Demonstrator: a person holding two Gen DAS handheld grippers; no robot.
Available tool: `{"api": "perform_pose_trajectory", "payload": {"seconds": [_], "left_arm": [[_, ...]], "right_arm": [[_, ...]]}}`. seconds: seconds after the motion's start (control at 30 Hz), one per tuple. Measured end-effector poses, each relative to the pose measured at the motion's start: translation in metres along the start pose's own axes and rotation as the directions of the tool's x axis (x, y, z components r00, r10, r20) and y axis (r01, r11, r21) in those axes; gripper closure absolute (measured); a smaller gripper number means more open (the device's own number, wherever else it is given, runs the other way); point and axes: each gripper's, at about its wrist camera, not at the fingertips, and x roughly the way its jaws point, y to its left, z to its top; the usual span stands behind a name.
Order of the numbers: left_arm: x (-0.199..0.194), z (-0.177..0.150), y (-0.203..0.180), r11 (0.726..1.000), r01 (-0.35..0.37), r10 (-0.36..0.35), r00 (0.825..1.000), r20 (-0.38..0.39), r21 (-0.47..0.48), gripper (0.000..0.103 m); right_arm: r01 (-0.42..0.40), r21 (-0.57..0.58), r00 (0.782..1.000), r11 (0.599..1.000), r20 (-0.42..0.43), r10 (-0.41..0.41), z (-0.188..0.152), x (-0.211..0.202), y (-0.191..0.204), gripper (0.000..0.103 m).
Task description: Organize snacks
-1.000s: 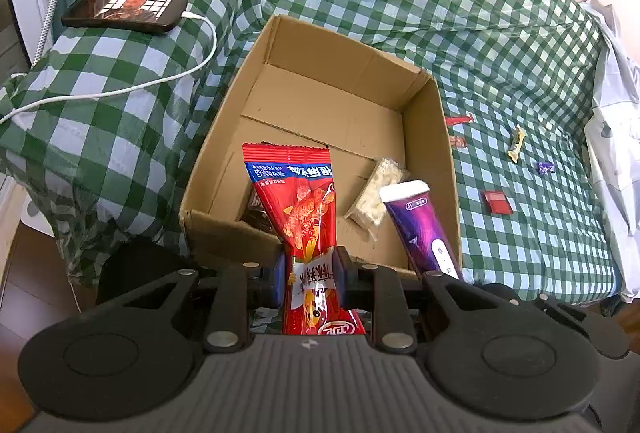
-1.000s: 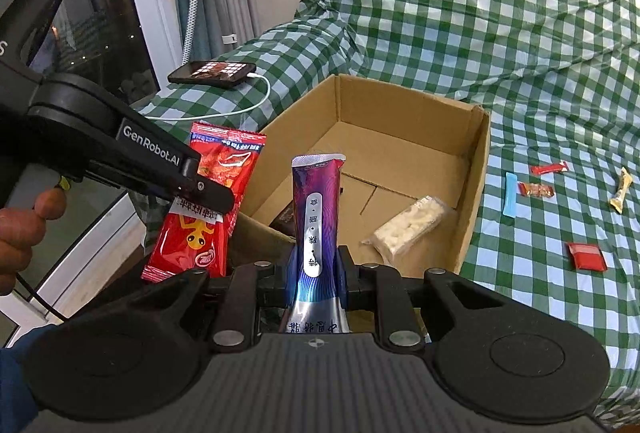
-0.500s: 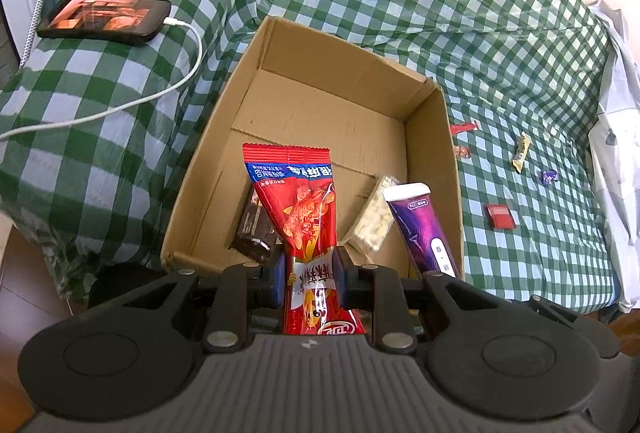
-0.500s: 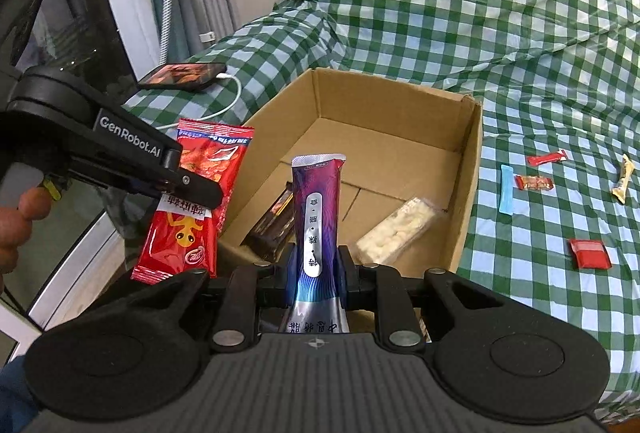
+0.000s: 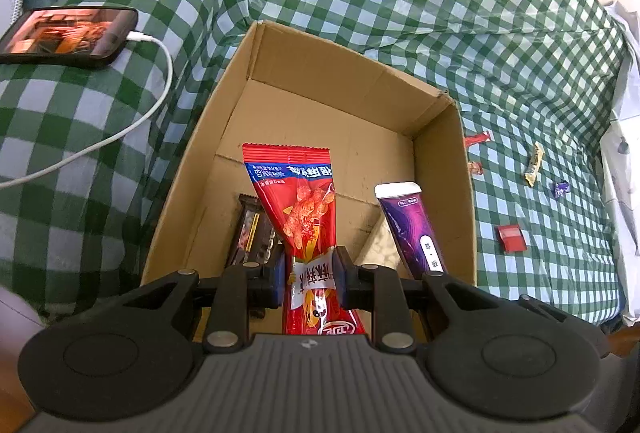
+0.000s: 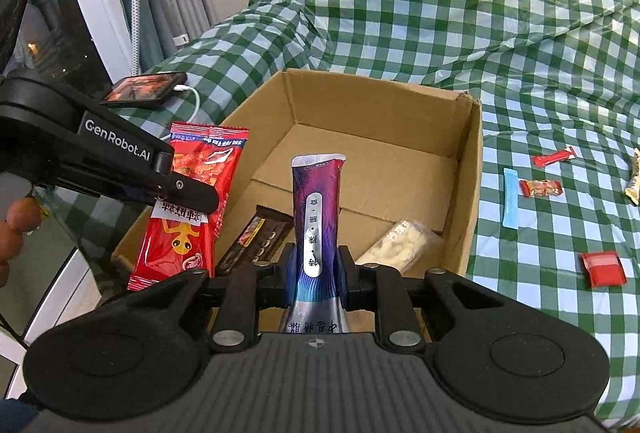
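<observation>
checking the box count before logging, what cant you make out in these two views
- Left wrist view: the white snack in the cardboard box is mostly hidden behind the purple pouch.
- Both views: the dark bar is partly covered by the red snack bag or the right hand-held gripper.
- Loose sweets on the checked cloth: too small to read.

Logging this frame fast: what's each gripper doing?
Left gripper: closed on the red snack bag.
Right gripper: closed on the purple packet.
</observation>
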Motion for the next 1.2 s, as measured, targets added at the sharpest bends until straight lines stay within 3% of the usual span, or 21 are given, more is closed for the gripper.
{"api": "perform_pose_trajectory", "payload": {"seconds": [0.37, 0.47, 0.53, 0.57, 0.6, 0.63, 0.7, 0.93, 1.2], "left_arm": [[0.033, 0.010, -0.002, 1.000, -0.011, 0.011, 0.999, -0.037, 0.013, 0.076], [0.039, 0.012, -0.004, 0.999, -0.023, 0.024, 0.999, -0.044, 0.023, 0.072], [0.039, 0.011, -0.005, 0.999, -0.035, 0.036, 0.999, -0.039, 0.027, 0.055], [0.037, 0.012, -0.004, 0.999, -0.041, 0.042, 0.999, -0.029, 0.027, 0.027], [0.033, 0.012, -0.002, 0.998, -0.054, 0.054, 0.999, -0.008, 0.021, 0.006], [0.027, 0.011, 0.000, 0.998, -0.067, 0.066, 0.998, 0.017, 0.013, 0.001], [0.018, 0.008, 0.001, 0.995, -0.096, 0.095, 0.993, 0.063, 0.013, 0.000], [0.002, -0.022, 0.006, 0.989, -0.139, 0.137, 0.990, 0.030, 0.046, 0.000], [-0.038, -0.063, 0.009, 0.984, -0.162, 0.156, 0.985, 0.075, 0.073, 0.000]], "right_arm": [[0.014, 0.021, 0.999, 1.000, -0.043, -0.013, 0.007, 0.031, -0.013, 0.082], [0.009, 0.030, 0.999, 1.000, -0.048, -0.008, 0.010, 0.036, -0.014, 0.080], [0.005, 0.037, 0.999, 0.999, -0.041, -0.004, 0.012, 0.037, -0.014, 0.074], [0.004, 0.039, 0.999, 0.999, -0.039, -0.003, 0.014, 0.037, -0.014, 0.068], [0.012, 0.038, 0.999, 0.999, -0.035, -0.010, 0.015, 0.036, -0.013, 0.047], [0.024, 0.031, 0.999, 0.999, -0.024, -0.023, 0.016, 0.033, -0.011, 0.029], [0.038, 0.004, 0.999, 0.999, -0.009, -0.038, 0.015, 0.029, -0.006, 0.022], [0.030, 0.032, 0.998, 0.999, -0.059, -0.028, 0.001, 0.006, 0.003, 0.013], [0.048, 0.013, 0.999, 0.999, -0.011, -0.048, -0.017, -0.041, 0.022, 0.008]]}}
